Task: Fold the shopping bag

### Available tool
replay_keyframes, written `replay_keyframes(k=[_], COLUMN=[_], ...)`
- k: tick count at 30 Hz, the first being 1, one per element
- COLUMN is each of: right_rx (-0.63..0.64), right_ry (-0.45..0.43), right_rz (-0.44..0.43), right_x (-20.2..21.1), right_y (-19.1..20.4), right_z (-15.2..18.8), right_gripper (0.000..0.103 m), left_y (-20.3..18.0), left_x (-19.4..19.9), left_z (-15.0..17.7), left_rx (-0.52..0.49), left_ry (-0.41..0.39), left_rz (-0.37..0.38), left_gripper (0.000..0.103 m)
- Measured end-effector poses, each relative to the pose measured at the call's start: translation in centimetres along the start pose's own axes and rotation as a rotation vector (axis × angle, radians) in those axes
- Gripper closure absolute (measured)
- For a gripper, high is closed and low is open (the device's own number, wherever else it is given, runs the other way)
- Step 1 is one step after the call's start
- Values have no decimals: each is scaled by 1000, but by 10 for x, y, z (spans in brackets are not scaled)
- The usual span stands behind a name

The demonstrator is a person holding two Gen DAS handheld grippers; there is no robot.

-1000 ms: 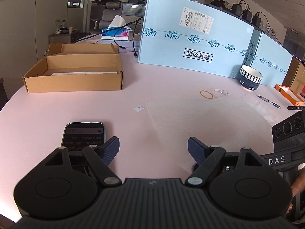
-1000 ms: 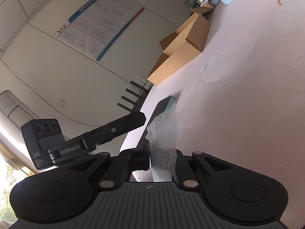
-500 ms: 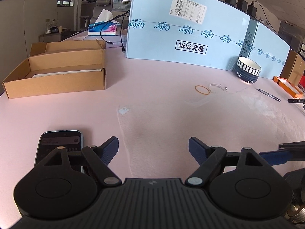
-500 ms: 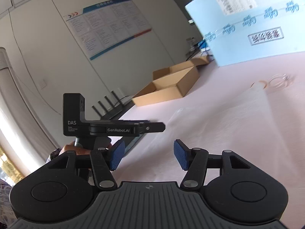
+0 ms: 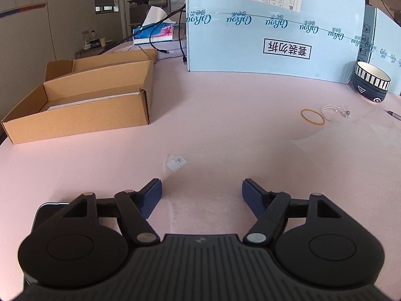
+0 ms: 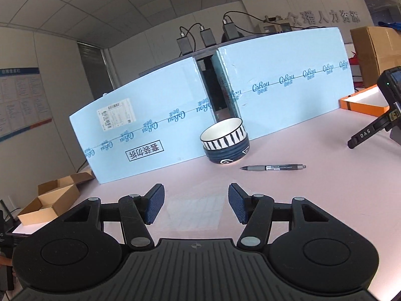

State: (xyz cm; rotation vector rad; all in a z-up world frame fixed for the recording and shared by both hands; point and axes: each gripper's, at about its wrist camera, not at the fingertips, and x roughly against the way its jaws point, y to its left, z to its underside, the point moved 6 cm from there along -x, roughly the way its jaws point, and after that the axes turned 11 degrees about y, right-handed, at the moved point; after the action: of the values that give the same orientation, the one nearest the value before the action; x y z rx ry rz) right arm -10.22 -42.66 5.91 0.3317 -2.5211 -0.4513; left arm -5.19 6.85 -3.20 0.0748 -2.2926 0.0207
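A thin see-through shopping bag (image 5: 250, 165) lies flat on the pink table (image 5: 75, 165), barely visible. Its left edge runs toward me near a small white label (image 5: 177, 162). My left gripper (image 5: 201, 195) hovers open just above the bag's near left part, with nothing between its blue pads (image 5: 151, 198). In the right wrist view the bag (image 6: 195, 212) shows as a faint glossy sheet. My right gripper (image 6: 196, 205) is open and empty above it.
An open cardboard box (image 5: 82, 102) sits at the left, with a phone (image 5: 50, 208) beside my left gripper. Blue cartons (image 5: 263, 30) wall the back. A striped bowl (image 6: 225, 143), a pen (image 6: 273, 168), a rubber band (image 5: 312, 117) and an orange tray (image 6: 363, 102) lie further out.
My right gripper let go of the bag's edge, opened, and swung round to face the blue cartons. The bag has settled flat. My left gripper shifted forward, still open.
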Motion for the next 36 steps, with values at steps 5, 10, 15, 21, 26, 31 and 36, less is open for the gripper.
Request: replay_keyframes(k=[5, 10, 15, 21, 26, 31, 36], right_rx=[-38, -29, -8, 48, 155, 276, 364], right_ry=[9, 6, 32, 170, 281, 348, 398], right_rz=[22, 48, 85, 37, 71, 98, 112], right_x=[-9, -19, -35, -83, -135, -183, -220], right_y=[-9, -11, -23, -25, -16, -2, 8], right_z=[5, 0, -14, -25, -29, -33, -35], right_gripper=[49, 49, 49, 45, 45, 41, 41], left_y=[-10, -14, -18, -19, -16, -12, -14], left_x=[2, 9, 25, 32, 31, 27, 24], left_z=[-5, -4, -7, -11, -9, -5, -4], left_rx=[-34, -24, -63, -72, -60, -46, -52], left_ry=[9, 15, -24, -41, -24, 0, 17], left_rz=[55, 111, 97, 61, 46, 41, 38], left_gripper=[99, 103, 103, 102, 102, 102, 102])
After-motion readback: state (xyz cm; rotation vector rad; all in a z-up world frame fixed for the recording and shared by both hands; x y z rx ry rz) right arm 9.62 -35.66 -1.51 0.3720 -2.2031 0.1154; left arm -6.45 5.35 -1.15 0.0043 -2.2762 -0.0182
